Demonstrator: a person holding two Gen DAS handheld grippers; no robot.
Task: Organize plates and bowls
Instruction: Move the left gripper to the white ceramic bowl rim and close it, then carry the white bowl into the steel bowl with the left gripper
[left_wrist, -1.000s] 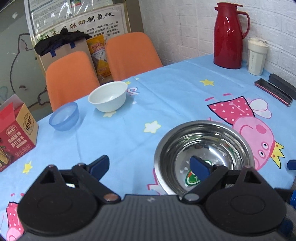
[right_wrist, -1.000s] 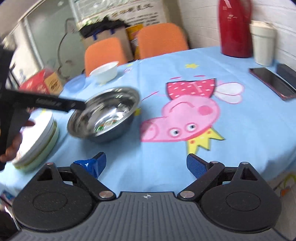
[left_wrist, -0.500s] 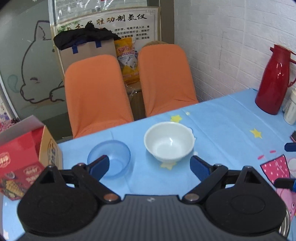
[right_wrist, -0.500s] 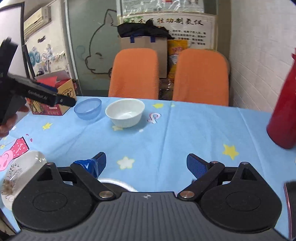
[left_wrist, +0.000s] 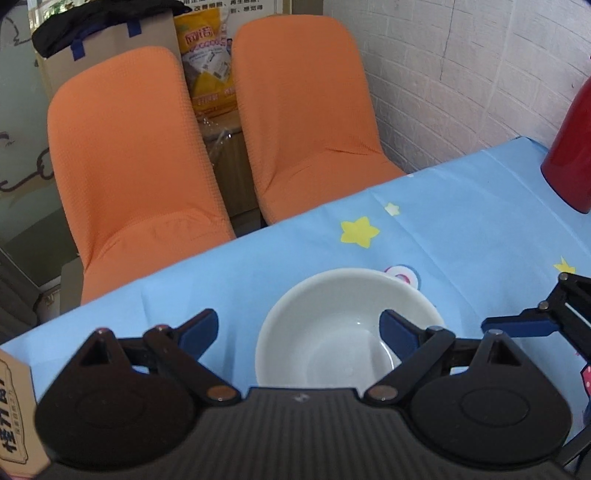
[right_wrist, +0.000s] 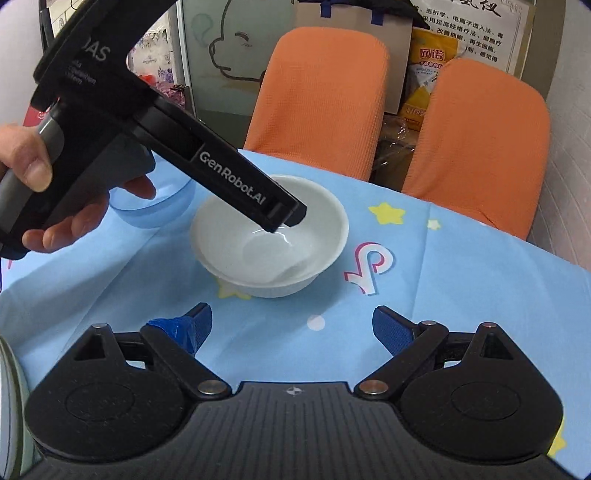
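A white bowl (left_wrist: 332, 332) (right_wrist: 269, 240) stands upright on the blue cartoon tablecloth near the table's far edge. My left gripper (left_wrist: 297, 330) is open and hovers over it. Its right finger is above the bowl's inside and its left finger is outside the left rim, with neither pad pressing. In the right wrist view the left gripper (right_wrist: 284, 218), held by a hand (right_wrist: 66, 221), dips its tip into the bowl. My right gripper (right_wrist: 293, 326) is open and empty, a little short of the bowl. A clear blue bowl (right_wrist: 155, 210) sits behind the hand.
Two orange chairs (left_wrist: 136, 173) (left_wrist: 306, 110) stand just past the table's edge. A red thermos (left_wrist: 572, 147) is at the right and a snack box (left_wrist: 14, 413) at the left. A rim of stacked plates (right_wrist: 9, 387) shows at the lower left.
Both grippers have travelled away from the steel bowl, across the table, to the white bowl. The left one now hangs over it. Neither has changed its opening.
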